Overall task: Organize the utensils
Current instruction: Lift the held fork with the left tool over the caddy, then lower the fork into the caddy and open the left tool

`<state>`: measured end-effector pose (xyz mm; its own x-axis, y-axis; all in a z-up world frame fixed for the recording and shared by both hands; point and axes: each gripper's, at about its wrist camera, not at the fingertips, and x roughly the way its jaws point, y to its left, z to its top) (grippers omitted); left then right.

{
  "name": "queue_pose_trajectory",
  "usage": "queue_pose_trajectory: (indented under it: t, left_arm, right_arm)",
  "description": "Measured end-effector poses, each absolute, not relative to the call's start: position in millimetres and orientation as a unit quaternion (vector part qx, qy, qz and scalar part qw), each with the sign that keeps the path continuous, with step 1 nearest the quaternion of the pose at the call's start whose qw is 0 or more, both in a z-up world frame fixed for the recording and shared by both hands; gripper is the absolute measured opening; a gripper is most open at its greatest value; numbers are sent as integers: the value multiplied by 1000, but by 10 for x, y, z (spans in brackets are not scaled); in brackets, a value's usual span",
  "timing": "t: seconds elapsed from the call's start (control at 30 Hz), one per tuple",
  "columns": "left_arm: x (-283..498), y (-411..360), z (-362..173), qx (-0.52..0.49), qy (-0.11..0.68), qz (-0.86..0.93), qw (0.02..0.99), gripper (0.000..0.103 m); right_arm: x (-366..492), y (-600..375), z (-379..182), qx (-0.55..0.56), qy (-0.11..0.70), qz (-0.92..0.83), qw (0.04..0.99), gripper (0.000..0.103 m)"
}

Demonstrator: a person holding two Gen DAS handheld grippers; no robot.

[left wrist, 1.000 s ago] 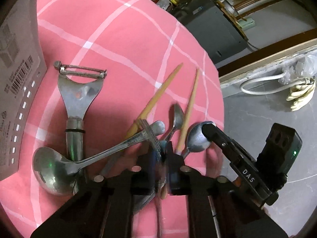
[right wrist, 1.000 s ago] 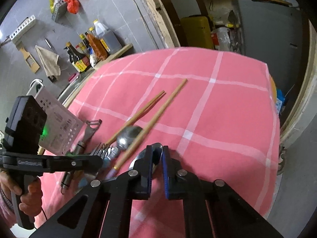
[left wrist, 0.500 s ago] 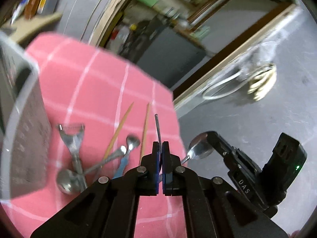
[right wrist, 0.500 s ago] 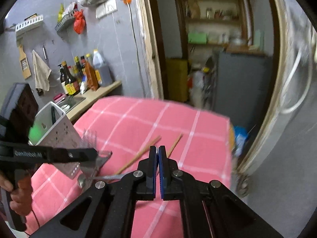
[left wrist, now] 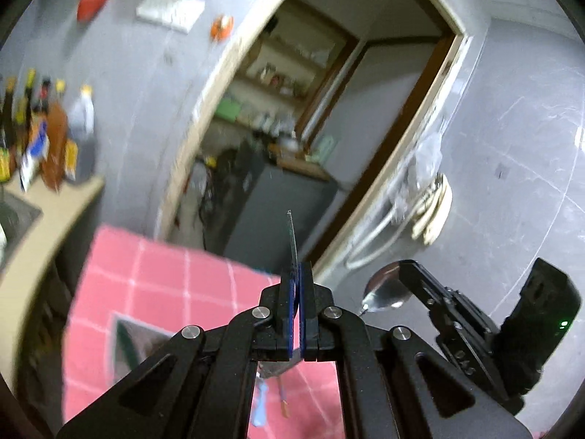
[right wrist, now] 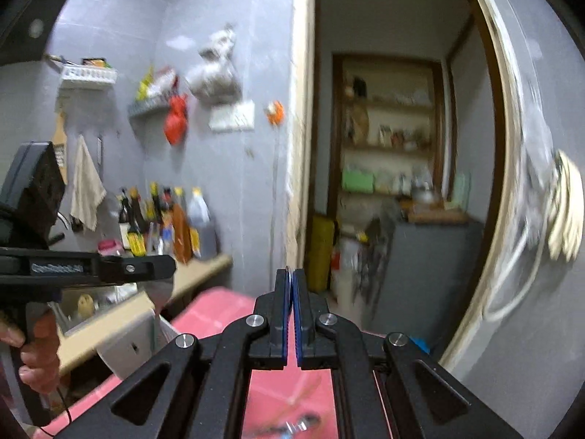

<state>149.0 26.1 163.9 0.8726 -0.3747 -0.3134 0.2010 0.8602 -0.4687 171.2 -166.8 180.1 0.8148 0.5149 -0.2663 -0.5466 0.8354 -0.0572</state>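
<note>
In the left wrist view, the left gripper (left wrist: 297,274) is pinching a thin metal utensil handle (left wrist: 291,234) between its blue-padded jaws, the slim stem rising toward twelve o'clock and a blurred wider part hanging below the jaws; whether it is a fork cannot be told from here. At about four o'clock the right gripper (left wrist: 406,274) is carrying a spoon (left wrist: 384,289), its polished bowl rounded and mirror-bright. Below, toward seven o'clock, the pink checked tablecloth (left wrist: 153,274) is lying soft and matte, with a grey open-topped holder (left wrist: 139,340) on it, and at six o'clock a few blurred utensils (left wrist: 270,402) remain. In the right wrist view, the right gripper (right wrist: 291,281) is clamping nearly closed on a thin steel edge, evidently that spoon seen edge-on. At nine o'clock the left gripper (right wrist: 157,269) is hovering above the white perforated holder (right wrist: 128,344), which looks like stiff plastic. To do this step well, each smooth, slippery piece is best kept vertical, centred over the holder's mouth and lowered until it is inside before releasing, one hand at a time so the tools are not colliding.
</note>
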Motion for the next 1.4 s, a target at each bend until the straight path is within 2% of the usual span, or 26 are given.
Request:
queue_pose_trajectory:
  t: [0.13,0.3,0.73,1.2,1.27,1.3,1.33,1.4]
  left_arm:
    - [1360,521,1662,-208,167,-137,954,0]
    - [1237,773,1438,-209,134,-129,960,0]
    - [1193,992,882,-224,172,-115,952,0]
    - [1205,1035,521,-251,234,-98,934,1]
    - [1197,1039,528,-251,239,-94,933,3]
    - [1186,1041,542,-250,235,-95,934,6]
    - [1176,1034,560,-249,231,-94,936,8]
    - [1147,1023,616,-245,222,-91,939,22]
  right_arm:
    - [1589,-1336,1922,-86,86,296,947,3]
    - [1509,-927,1769,-130,79,316,936,3]
    - [1494,-480,1099,-194,148,348,905,3]
    - [1596,-460,719,-162,224,369,887,4]
    - [1613,-498,716,-150,235,373,885,13]
    - [1617,-533,730,-141,237,373,886,27]
    - [1620,-581,753,-128,237,374,887,35]
    - [1628,-671,814,-107,235,373,891,38]
